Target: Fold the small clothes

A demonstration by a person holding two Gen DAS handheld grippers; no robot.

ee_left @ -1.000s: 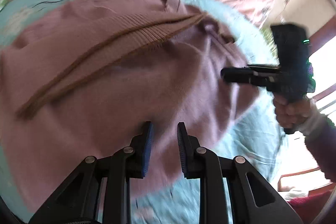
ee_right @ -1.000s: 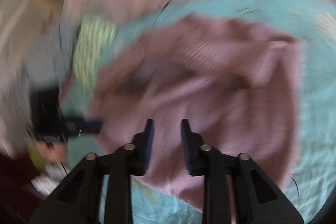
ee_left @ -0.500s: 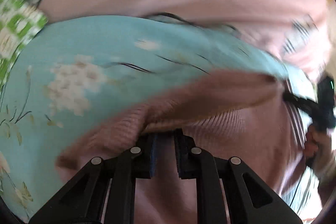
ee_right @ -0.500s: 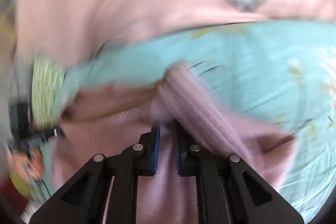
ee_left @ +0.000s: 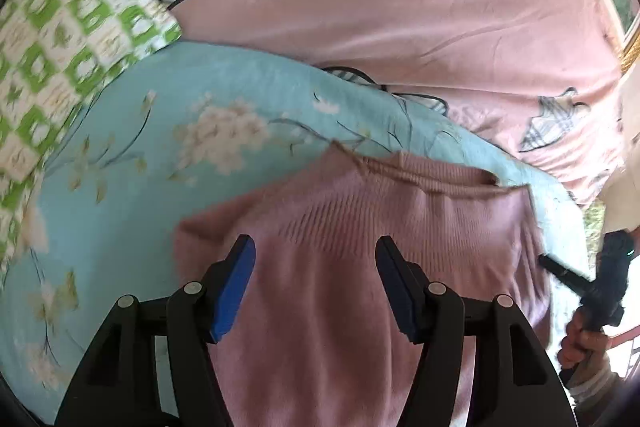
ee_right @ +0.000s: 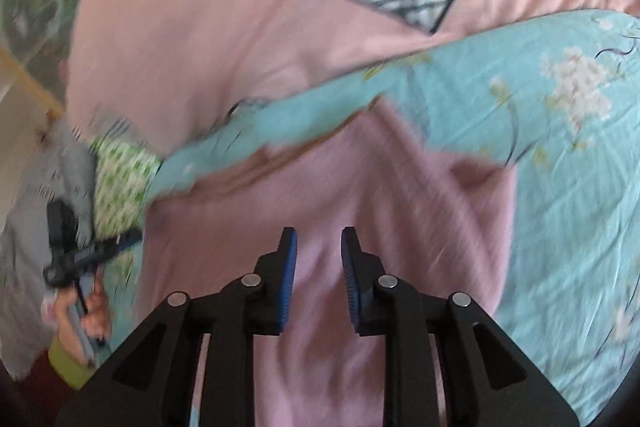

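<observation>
Both grippers are letting go of the pink knit garment (ee_left: 360, 267) that each was pinching half a second ago. The left gripper (ee_left: 314, 281) is spreading its jaws wide, and nothing is sitting between its blue pads (ee_left: 234, 283); the knit is lying flat beneath them instead of being bunched up into the fingers as before. The right gripper (ee_right: 316, 277) is opening too, though only to a narrow gap, with no cloth caught in it. The garment is now resting on the turquoise floral sheet (ee_left: 160, 147), filling the lower centre of both views, its ribbed band (ee_left: 432, 175) running across at about one o'clock from the left gripper. In the right wrist view a folded flap (ee_right: 476, 179) is lying at about two o'clock. A pink blanket (ee_left: 400, 7) is showing at twelve o'clock, a green checked cloth (ee_left: 72, 39) at ten. The person's right hand (ee_left: 580, 343) is appearing at three o'clock in the left view. This release probably means one fold is being laid down, so smoothing or another fold is likely coming next.
</observation>
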